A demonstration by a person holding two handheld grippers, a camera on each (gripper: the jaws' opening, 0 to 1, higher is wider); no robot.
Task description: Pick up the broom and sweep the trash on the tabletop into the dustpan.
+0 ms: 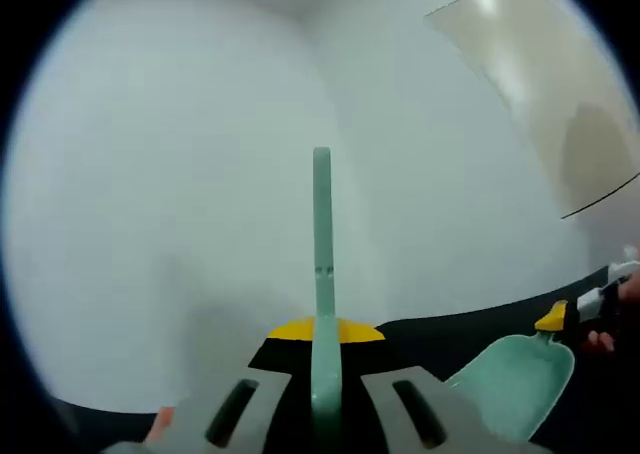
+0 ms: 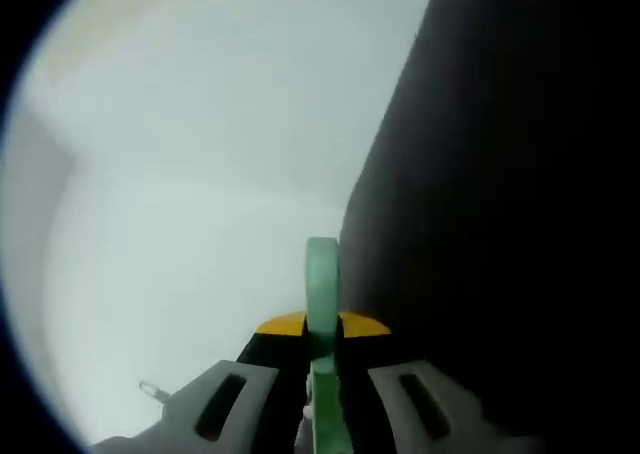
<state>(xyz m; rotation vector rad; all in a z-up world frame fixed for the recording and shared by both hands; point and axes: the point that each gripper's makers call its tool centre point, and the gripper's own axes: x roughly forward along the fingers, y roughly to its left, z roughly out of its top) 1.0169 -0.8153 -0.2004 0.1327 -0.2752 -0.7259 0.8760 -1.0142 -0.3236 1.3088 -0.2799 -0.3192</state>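
Observation:
In the left gripper view my left gripper (image 1: 325,386) is shut on a thin mint-green broom handle (image 1: 322,244), which rises straight up from between the jaws; the brush end is hidden. Low on the right lies the mint-green dustpan (image 1: 512,384) over the black tabletop (image 1: 450,336), with the right gripper (image 1: 606,304) at its handle end. In the right gripper view my right gripper (image 2: 320,386) is shut on a broader mint-green handle (image 2: 321,284), taken to be the dustpan's. No trash can be made out.
A white wall (image 1: 170,194) stands behind the table, with a beige panel (image 1: 540,84) at the upper right. The black tabletop (image 2: 500,224) runs steeply up the right side of the right gripper view. A small metal piece (image 2: 150,389) shows low on the left.

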